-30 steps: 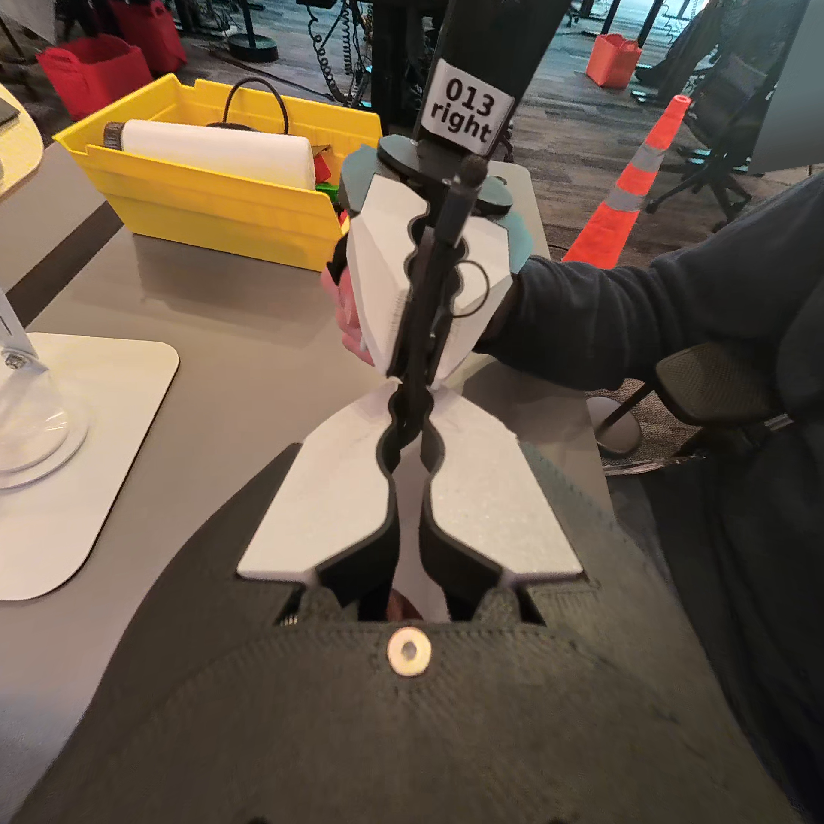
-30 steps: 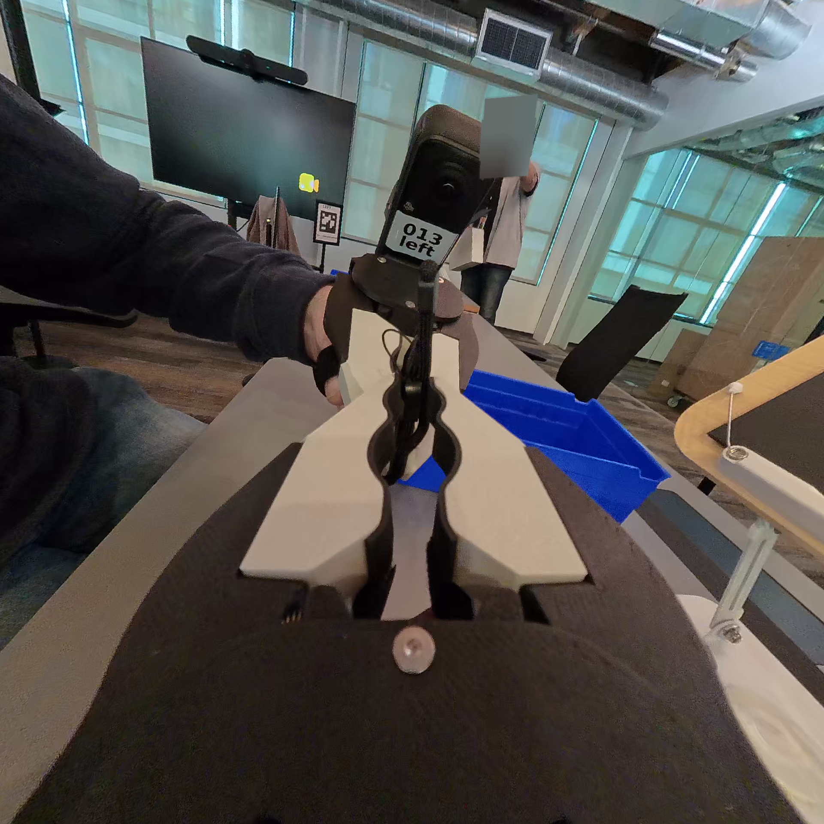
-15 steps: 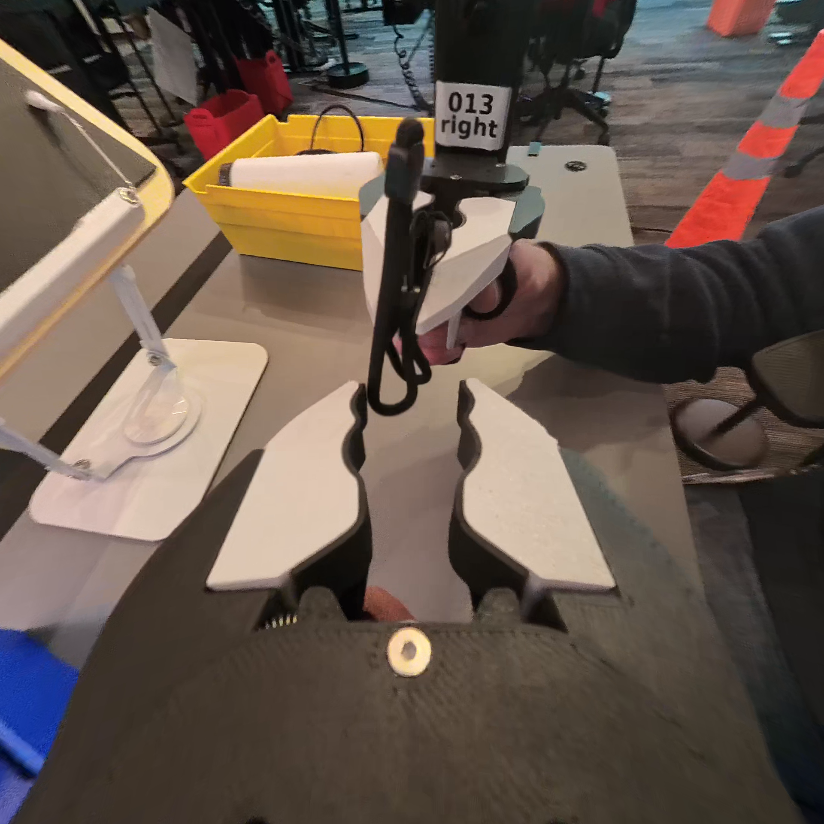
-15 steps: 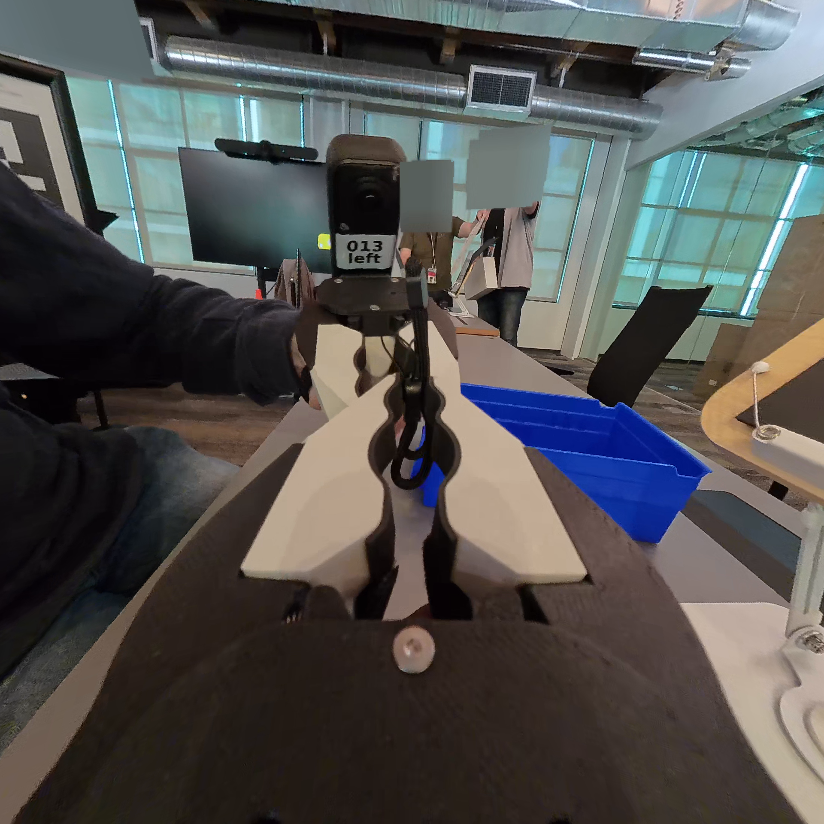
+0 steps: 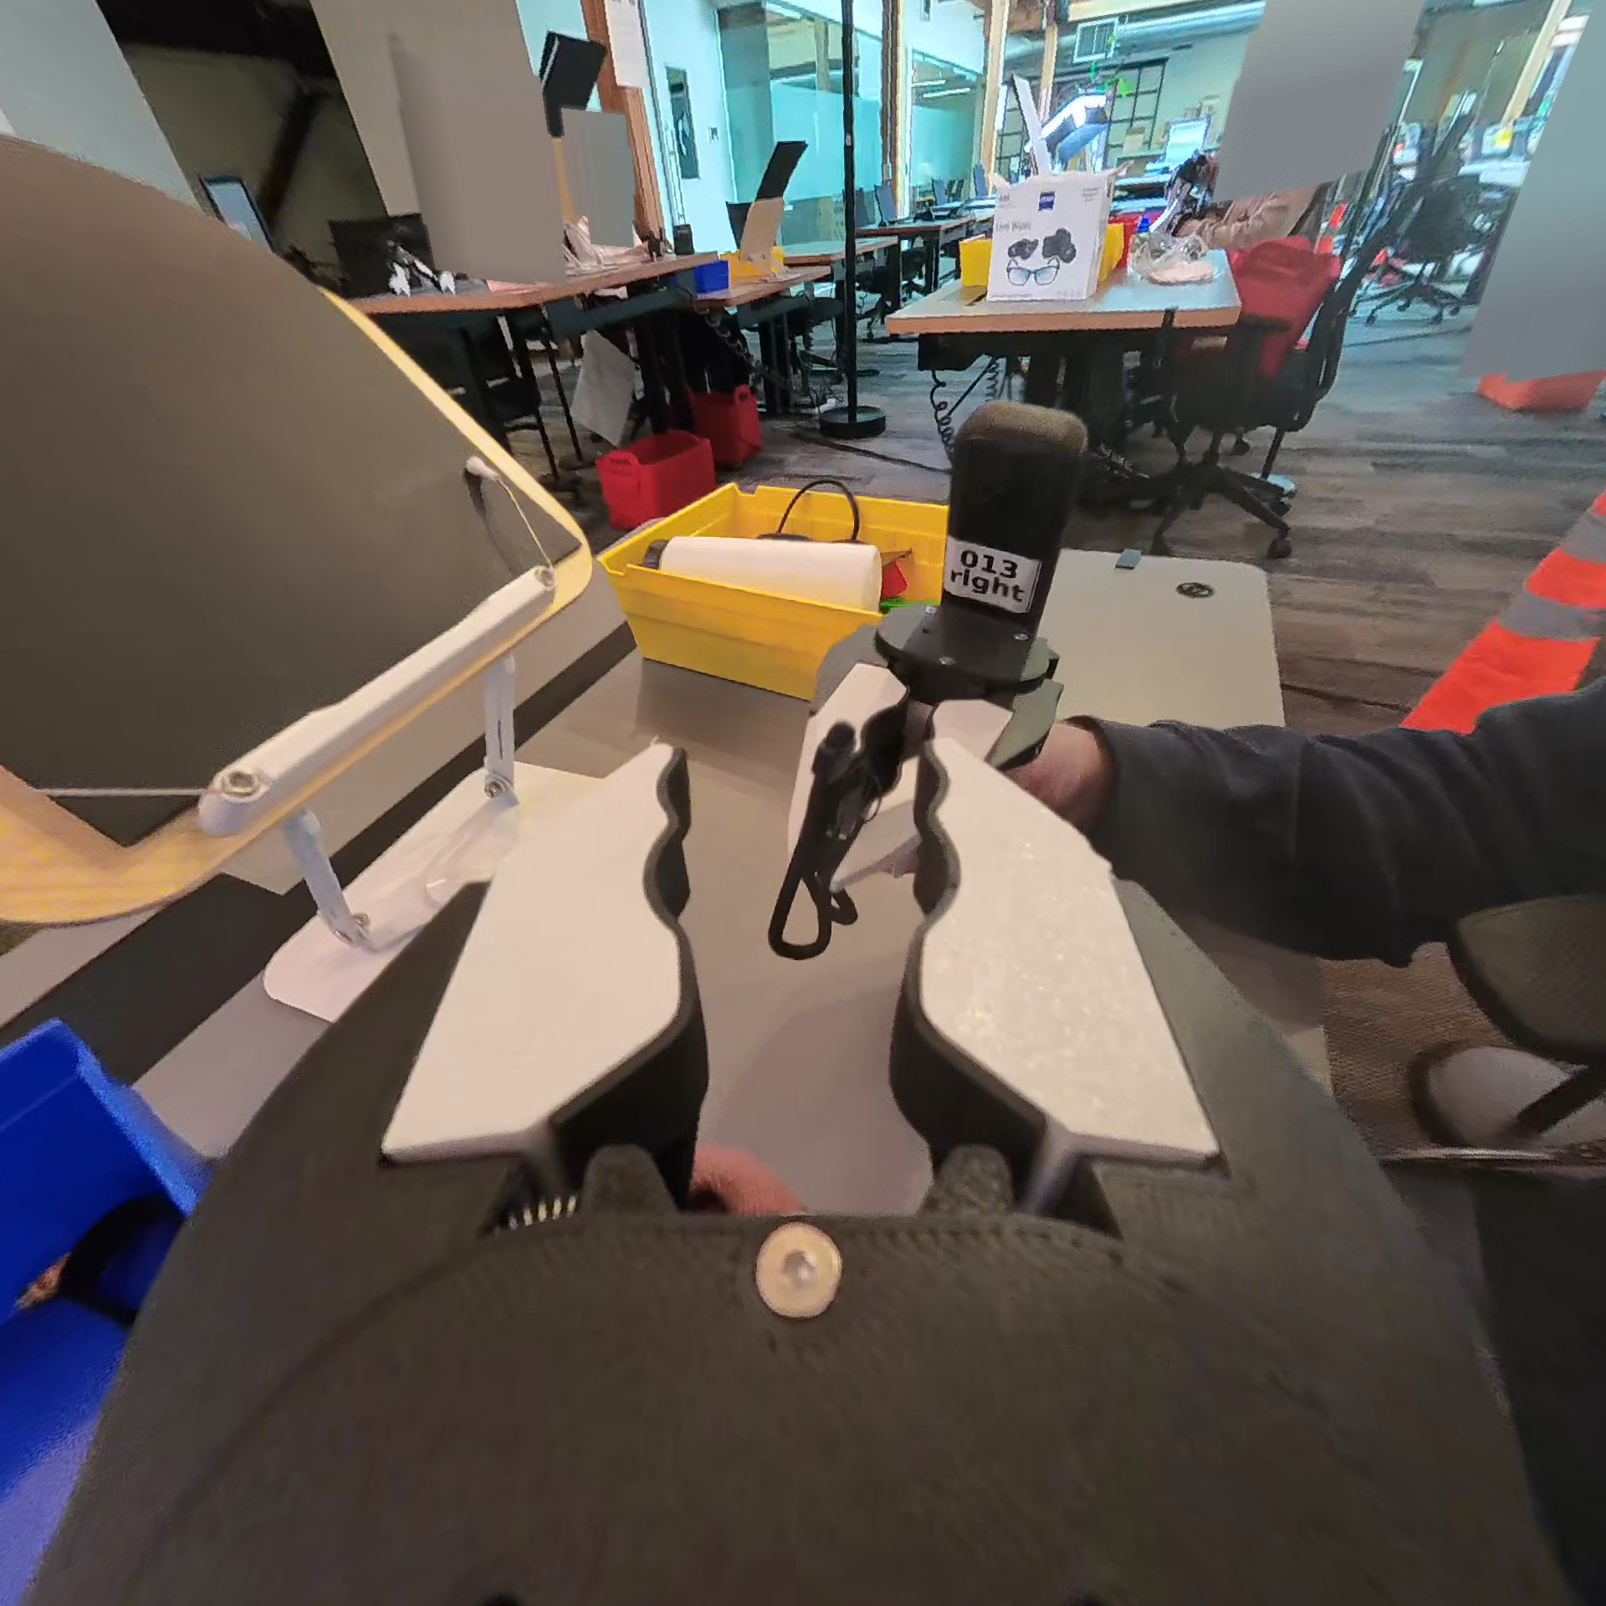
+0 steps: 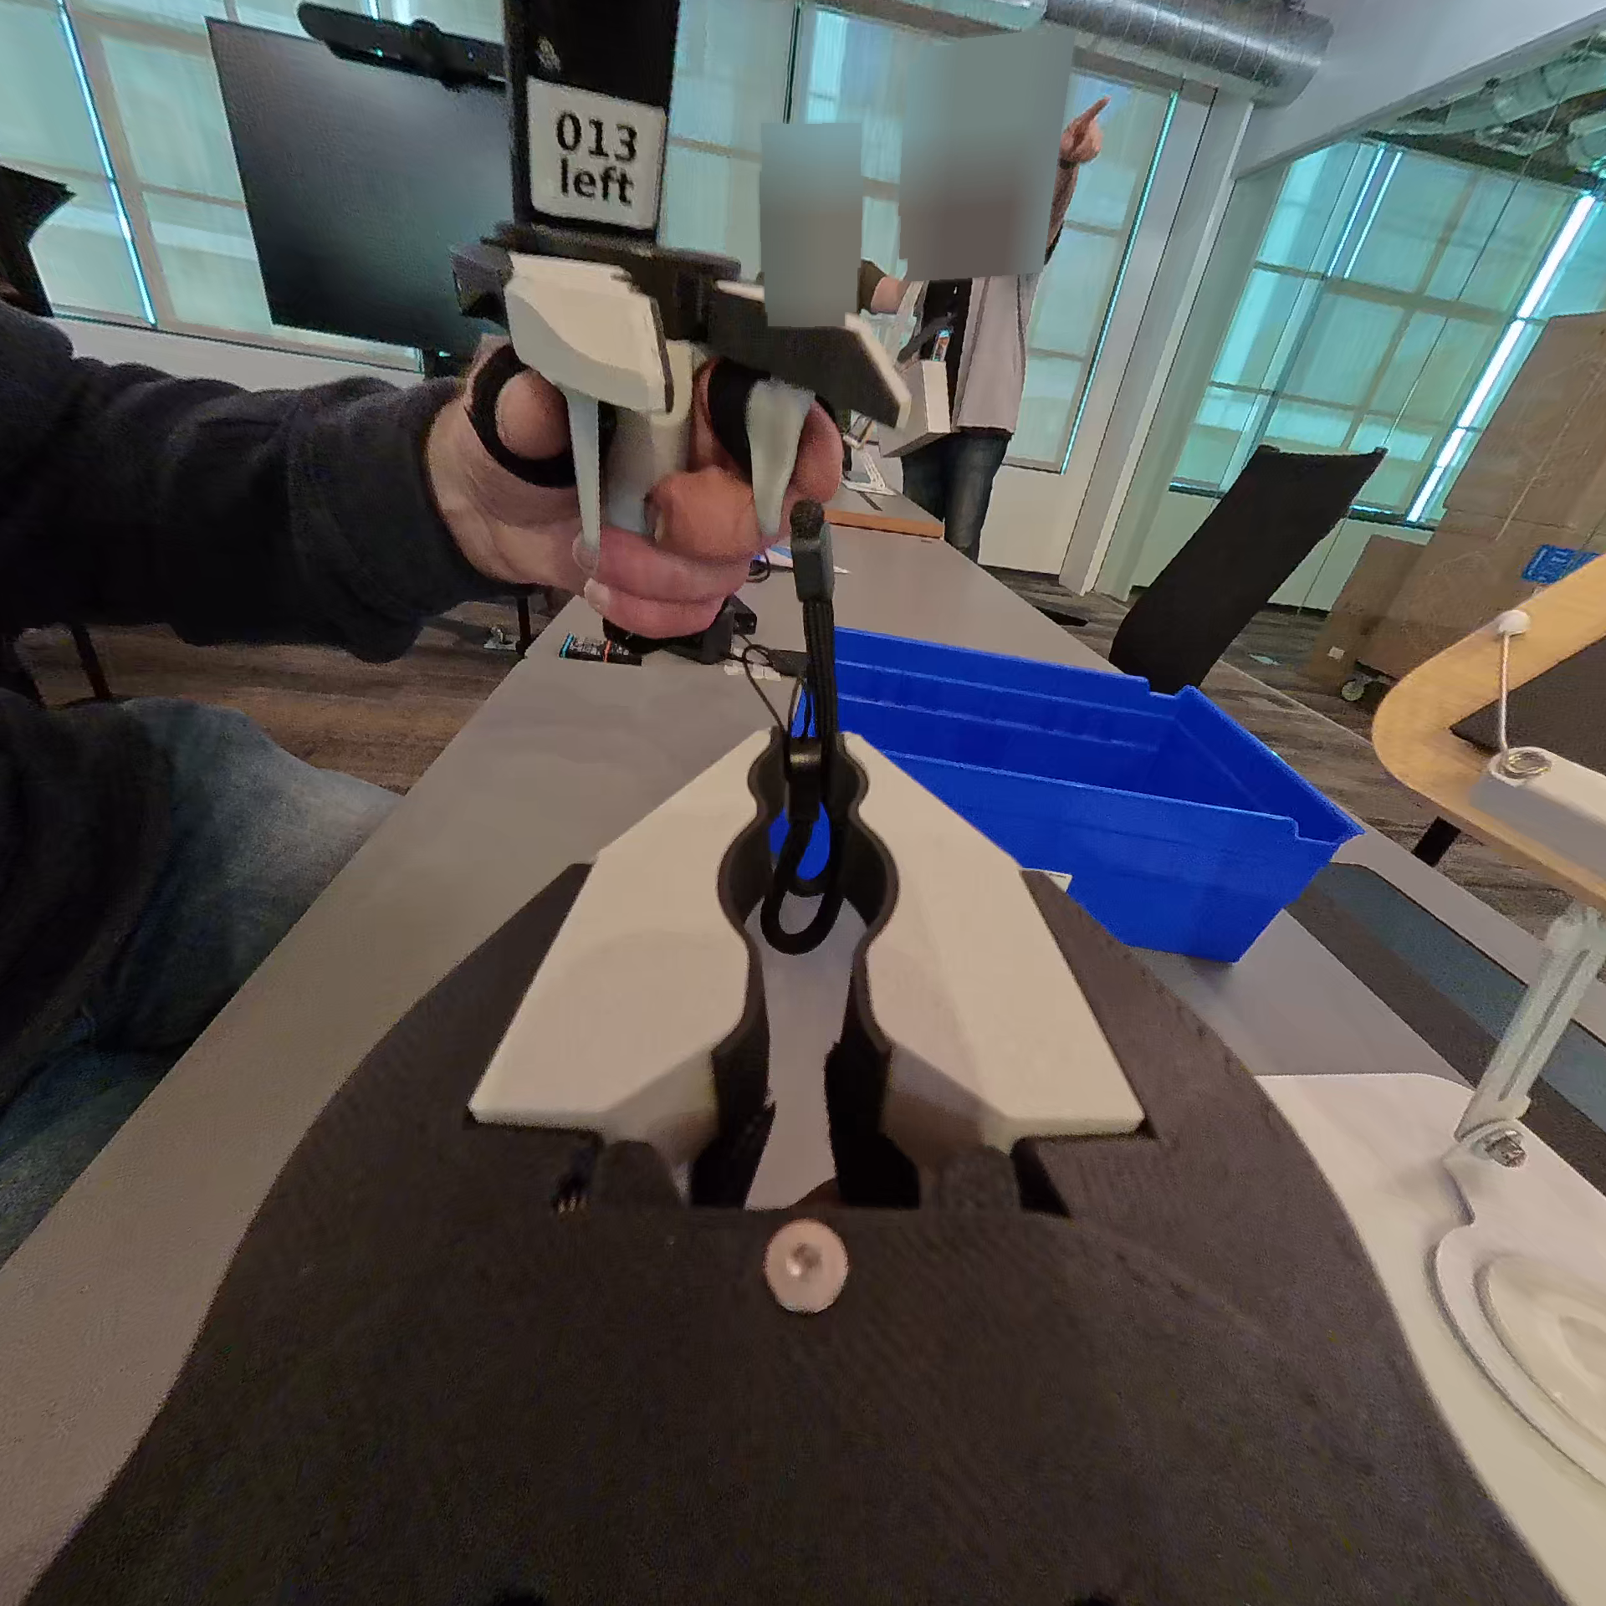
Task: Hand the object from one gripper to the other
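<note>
Black cord (image 6: pixel 812 695) stands pinched at the right gripper's (image 6: pixel 808 765) tips, above the grey table (image 5: pixel 1156 634). Left gripper (image 5: pixel 795 812) spread wide, empty, apart. We judge the handover done; we keep the squeeze steady, near the blue bin (image 6: pixel 1130 782).

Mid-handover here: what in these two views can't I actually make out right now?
- Right gripper grip on the black cord: in the right wrist view the pinch point sits between its fingers; in the left wrist view the left gripper's right finger overlaps it.
- Yellow bin contents: left wrist view, mostly behind its wall and a white roll.
- Bystanders' heads: right wrist view, masked.
</note>
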Demonstrator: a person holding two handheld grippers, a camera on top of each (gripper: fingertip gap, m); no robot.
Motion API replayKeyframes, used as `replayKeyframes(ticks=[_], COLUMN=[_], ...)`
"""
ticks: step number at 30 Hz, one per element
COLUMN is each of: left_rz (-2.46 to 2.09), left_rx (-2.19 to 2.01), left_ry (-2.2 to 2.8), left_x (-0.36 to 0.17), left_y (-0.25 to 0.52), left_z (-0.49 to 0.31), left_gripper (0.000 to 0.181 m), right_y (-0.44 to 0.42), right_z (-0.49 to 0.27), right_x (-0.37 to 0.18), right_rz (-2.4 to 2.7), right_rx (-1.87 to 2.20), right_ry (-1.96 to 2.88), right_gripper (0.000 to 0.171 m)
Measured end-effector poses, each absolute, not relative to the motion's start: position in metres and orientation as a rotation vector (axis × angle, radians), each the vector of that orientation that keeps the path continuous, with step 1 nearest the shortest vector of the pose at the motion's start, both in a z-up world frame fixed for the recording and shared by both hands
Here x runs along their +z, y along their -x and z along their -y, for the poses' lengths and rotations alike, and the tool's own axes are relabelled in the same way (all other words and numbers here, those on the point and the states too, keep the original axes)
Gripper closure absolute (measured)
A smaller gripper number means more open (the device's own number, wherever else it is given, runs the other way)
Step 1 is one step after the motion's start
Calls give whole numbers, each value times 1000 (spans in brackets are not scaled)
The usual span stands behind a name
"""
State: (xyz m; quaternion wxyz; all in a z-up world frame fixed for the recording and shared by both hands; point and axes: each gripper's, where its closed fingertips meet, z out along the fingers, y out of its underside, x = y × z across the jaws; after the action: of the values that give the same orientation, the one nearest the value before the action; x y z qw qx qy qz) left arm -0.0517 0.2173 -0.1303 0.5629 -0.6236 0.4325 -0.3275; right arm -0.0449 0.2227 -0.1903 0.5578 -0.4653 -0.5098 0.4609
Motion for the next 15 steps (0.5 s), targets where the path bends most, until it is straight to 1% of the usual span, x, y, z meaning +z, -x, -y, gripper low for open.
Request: replayKeyframes(ticks=[3,8,11,13,15], left_rz=[-1070,-1120,-1134,-1154,-1175], left_rx=[-705,-628,-605,-597,-569], left_ry=[1436,1443,1451,1460,1466], left_x=[-129,-137,-145,-152,-157], left_y=[43,31,26,22,21], left_z=[-213,-214,-216,-215,-216], left_gripper=[136,133,135,143,159], right_y=[48,51,53,54,55], right_z=[-224,-223,-222,-222,-221], right_x=[-195,-198,-201,-201,-202], right_rz=[1218,1245,1257,1261,1265], right_rx=[1054,1005,990,990,988], right_ry=[1114,1118,1122,1122,1122], right_gripper=[165,165,165,165,165])
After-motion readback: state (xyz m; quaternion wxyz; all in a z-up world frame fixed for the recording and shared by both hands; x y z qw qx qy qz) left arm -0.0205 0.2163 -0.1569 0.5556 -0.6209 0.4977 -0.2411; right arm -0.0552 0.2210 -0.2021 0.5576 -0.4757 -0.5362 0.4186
